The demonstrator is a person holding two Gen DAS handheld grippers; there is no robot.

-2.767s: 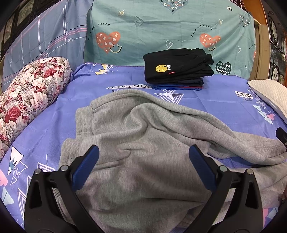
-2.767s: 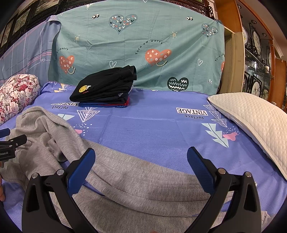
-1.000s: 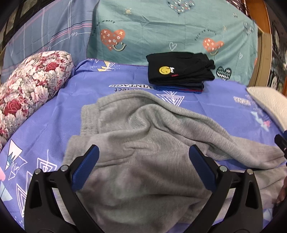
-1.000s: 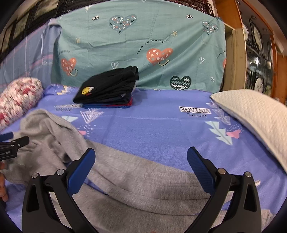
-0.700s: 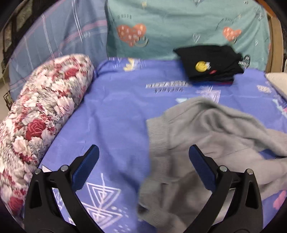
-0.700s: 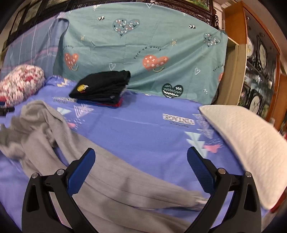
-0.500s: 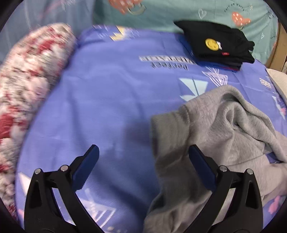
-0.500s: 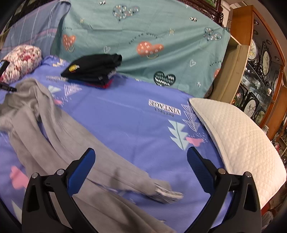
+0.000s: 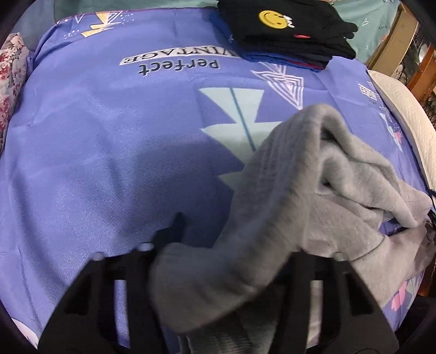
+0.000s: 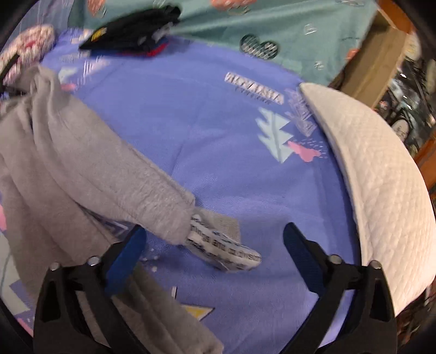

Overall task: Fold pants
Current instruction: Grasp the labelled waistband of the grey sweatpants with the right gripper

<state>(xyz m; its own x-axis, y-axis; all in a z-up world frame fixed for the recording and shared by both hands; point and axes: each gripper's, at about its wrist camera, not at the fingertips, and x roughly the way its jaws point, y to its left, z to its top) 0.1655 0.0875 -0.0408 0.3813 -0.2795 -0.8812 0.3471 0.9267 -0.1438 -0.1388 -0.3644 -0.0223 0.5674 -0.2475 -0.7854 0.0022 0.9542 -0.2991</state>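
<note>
Grey sweatpants [image 9: 299, 196] lie crumpled on the purple printed bedsheet [image 9: 109, 141]. My left gripper [image 9: 231, 245] points steeply down at the waistband end, and its jaws are closing. Fabric is bunched between them and hides the right finger; the left finger [image 9: 175, 227] still stands apart from the cloth. In the right wrist view a pant leg [image 10: 90, 163] runs to its hem, where a white printed tag [image 10: 226, 253] sticks out. My right gripper [image 10: 215, 245] hovers over that hem and tag. Its jaws are closing, and the blue pads [image 10: 128, 256] are not touching the cloth.
A folded stack of black clothes [image 9: 286, 30] sits at the far side of the bed. A white quilted pillow [image 10: 368, 168] lies along the right edge, with a floral bolster [image 9: 11, 73] on the left. A teal sheet [image 10: 272, 24] hangs behind, and a wooden cabinet [image 10: 378, 60] stands at the right.
Both grippers swung apart and tipped downward: the left to the waistband end, the right to the leg hem. The left jaws have narrowed around the cloth.
</note>
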